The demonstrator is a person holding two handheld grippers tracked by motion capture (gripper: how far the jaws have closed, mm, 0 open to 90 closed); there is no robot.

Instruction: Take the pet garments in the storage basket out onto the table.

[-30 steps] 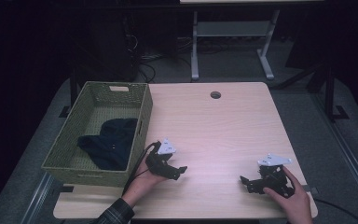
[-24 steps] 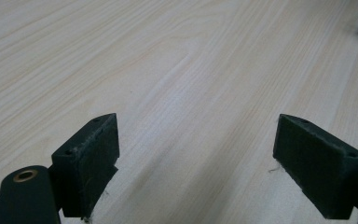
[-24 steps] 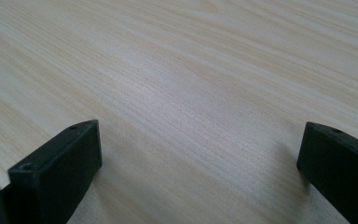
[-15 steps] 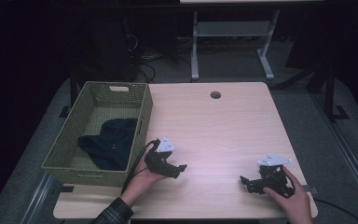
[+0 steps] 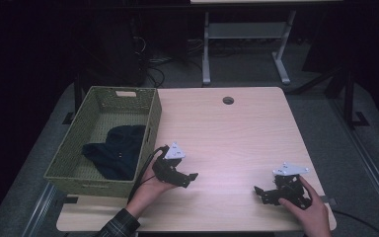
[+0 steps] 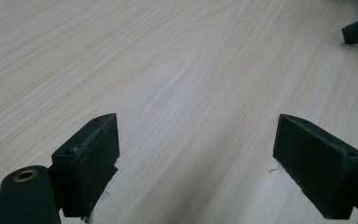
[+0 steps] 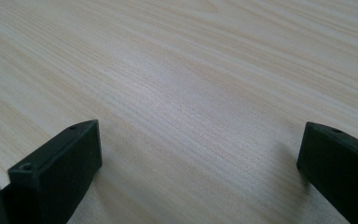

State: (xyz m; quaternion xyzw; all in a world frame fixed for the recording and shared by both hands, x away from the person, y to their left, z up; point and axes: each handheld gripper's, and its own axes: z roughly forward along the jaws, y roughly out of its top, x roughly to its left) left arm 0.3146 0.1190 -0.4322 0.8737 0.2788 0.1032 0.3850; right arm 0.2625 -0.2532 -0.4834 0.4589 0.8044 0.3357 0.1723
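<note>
Resting both of my grippers, left gripper (image 5: pixel 177 174) and right gripper (image 5: pixel 276 191), jaws wide and empty, on the pale wooden desk (image 5: pixel 237 133); the dark crumpled cloth (image 5: pixel 113 153) is lying in the green woven basket (image 5: pixel 153 116), so reaching there seems next.

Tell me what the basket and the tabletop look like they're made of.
The basket looks like woven olive-green fibre or plastic strand, going by its fine mesh walls; which one is unclear. The tabletop looks like pale wood-grain laminate or veneer, matte with a soft sheen: long straight grain lines, smooth flat surface.
</note>
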